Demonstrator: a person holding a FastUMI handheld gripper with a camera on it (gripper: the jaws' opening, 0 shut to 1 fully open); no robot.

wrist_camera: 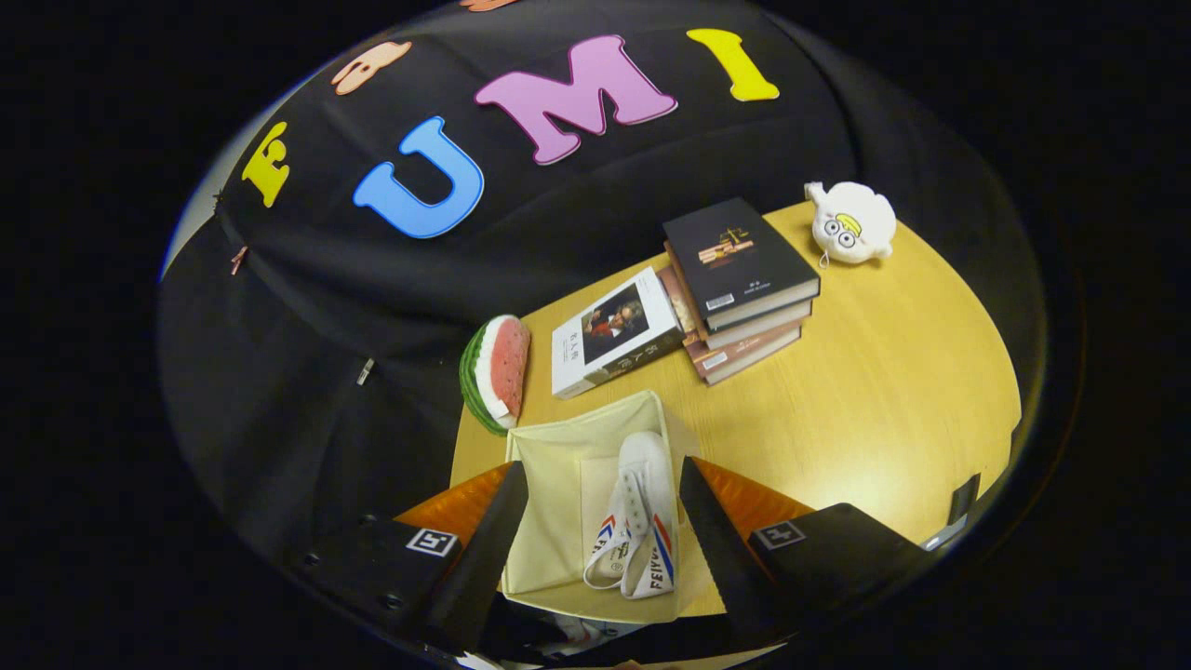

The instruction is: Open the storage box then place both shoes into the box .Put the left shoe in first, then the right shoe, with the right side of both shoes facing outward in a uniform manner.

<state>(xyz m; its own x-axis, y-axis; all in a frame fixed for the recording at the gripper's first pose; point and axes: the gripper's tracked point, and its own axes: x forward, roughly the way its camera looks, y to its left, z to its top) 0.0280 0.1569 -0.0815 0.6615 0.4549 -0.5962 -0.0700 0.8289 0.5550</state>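
A cream fabric storage box (549, 521) stands open on the wooden table (884, 400), directly below and between my fingers. One white canvas shoe (637, 521) with red and blue stripes lies inside it along the right wall, toe pointing away from me. My gripper (603, 470) hovers above the box, open, fingers spread about as wide as the box and holding nothing. Beneath the near edge of the box a bit of something pale shows; I cannot tell what it is.
Just beyond the box lie a toy watermelon slice (498, 372) and a single book (614, 330). A stack of books (740, 279) and a white plush toy (851, 223) sit farther back. A small dark object (960, 498) is at the table's right edge.
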